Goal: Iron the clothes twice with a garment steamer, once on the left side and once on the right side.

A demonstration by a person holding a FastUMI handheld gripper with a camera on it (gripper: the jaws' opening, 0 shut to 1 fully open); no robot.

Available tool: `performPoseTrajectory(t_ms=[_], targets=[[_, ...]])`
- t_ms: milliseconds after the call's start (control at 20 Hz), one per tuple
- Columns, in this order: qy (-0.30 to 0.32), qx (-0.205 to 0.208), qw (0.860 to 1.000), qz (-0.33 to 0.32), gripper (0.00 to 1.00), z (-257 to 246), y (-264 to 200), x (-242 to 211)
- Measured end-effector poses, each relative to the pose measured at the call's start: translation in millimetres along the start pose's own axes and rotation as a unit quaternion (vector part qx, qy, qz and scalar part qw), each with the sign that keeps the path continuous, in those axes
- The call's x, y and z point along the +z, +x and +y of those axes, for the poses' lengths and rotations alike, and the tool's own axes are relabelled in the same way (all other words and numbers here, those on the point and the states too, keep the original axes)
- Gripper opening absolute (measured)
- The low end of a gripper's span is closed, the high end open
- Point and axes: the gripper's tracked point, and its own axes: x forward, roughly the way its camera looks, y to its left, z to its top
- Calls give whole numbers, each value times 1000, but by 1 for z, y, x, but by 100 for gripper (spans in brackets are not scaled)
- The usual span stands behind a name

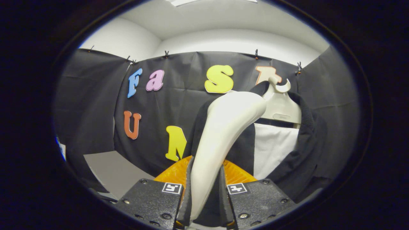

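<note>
Garment steamer [220, 134] is sitting right in the jaws [206, 191], so the 2 fingers [188, 188] are pretty much closed in on its cream handle, 1 pressing each side. The handle curves up and away from the fingers, with the head tipped toward the right. Just beyond it hangs the dark jacket [306, 153] on a pale plastic hanger [281, 105], open at the front with a white shirt [274, 150] showing inside. The steamer head looks close to the jacket's left front panel, can't tell if it's actually touching. There's an orange ribbed thing [174, 174] low behind the fingers, and a bit of grey surface [111, 169] off to the left.
</note>
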Motion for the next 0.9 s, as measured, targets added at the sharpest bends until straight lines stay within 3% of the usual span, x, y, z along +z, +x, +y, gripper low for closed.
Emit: performPoseTrajectory(t_ms=[250,900], targets=[[39,12,999,29,38,-6,2,-32],[84,7,992,91,38,9,-45,-113]])
